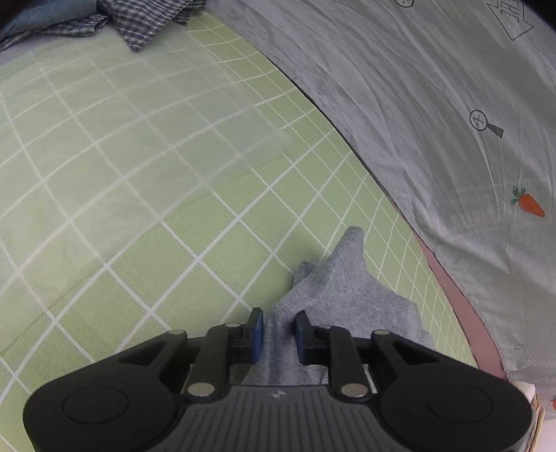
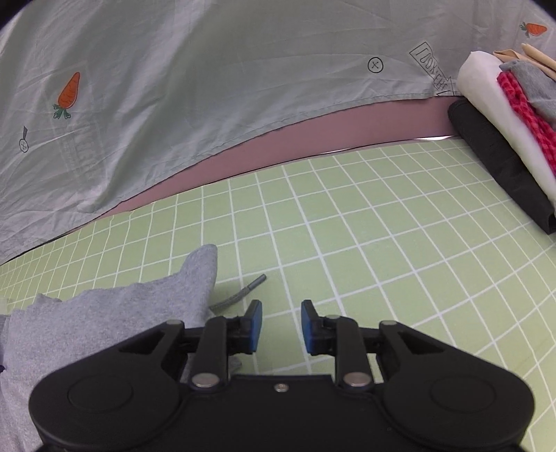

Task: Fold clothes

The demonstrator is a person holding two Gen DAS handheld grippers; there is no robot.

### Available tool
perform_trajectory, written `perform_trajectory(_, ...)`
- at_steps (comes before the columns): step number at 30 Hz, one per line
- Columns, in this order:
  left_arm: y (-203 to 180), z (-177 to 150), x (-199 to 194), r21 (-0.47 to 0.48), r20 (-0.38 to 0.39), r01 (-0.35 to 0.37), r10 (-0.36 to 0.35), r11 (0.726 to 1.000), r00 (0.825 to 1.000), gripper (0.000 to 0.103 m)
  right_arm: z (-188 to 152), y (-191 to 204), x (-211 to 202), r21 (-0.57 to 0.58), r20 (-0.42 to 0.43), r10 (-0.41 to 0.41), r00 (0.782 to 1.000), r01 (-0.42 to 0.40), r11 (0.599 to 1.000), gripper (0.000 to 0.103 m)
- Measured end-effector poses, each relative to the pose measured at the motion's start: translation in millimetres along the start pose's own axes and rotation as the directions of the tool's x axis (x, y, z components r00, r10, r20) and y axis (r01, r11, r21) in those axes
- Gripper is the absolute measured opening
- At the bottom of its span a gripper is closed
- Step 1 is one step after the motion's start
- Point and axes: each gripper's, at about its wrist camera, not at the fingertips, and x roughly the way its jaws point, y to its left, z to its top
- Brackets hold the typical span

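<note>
On mat, left claw pinching grey garment

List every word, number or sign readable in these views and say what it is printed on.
"LOOK THE": outlined capitals inside an arrow on the pale green sheet, upside down, beside the folded clothes pile; further letters unclear.
Arrow print in the left wrist view: letters cut off, not readable.
Circled cross: a sign, no letters.
Small emblem on the left gripper body: unreadable.
</note>
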Motion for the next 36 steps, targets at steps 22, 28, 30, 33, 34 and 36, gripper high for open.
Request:
perform_trajectory(22,-25.7,-44.4,-2.6,0.364,-0.102,-0.016,0.057,0.931,0.993,0.096,-24.0,6.4,-11.7,0.214,-0.121,0.327,0.937,-0.297,0.931,0.093)
perform_trajectory(28,-40.1,-49.7,10.2,0.407,-0.129,0.03,0.025,0.913,0.991,0.099,-30.8,14.1,17.4,0.253,-0.193,0.39,0.9,-0.339,0.906,0.098)
perform_trajectory(30,-43.8,-53.2,13.6,0.417,-0.126,0.036,0.019,0.908,0.992,0.102,-31.7,18.6,19.7,0.264,-0.191,0.418,0.888,-0.364,0.893,0.102)
perform_trajectory(33,-48.4,-60.1,16.1,0.421,-0.114,0.049,0.0,0.906,0.994,0.102,-34.0,32.6,21.0,0.234,-0.2,0.435,0.878,-0.389,0.891,0.103)
perform_trajectory(34,-50.6,-62.8,16.3,0.42,-0.11,0.051,-0.005,0.906,0.994,0.102,-35.0,38.7,20.4,0.214,-0.201,0.426,0.882,-0.385,0.898,0.103)
perform_trajectory(36,-55.0,-68.3,16.6,0.417,-0.101,0.055,-0.013,0.907,0.995,0.099,-38.0,51.9,18.5,0.181,-0.192,0.399,0.897,-0.367,0.912,0.103)
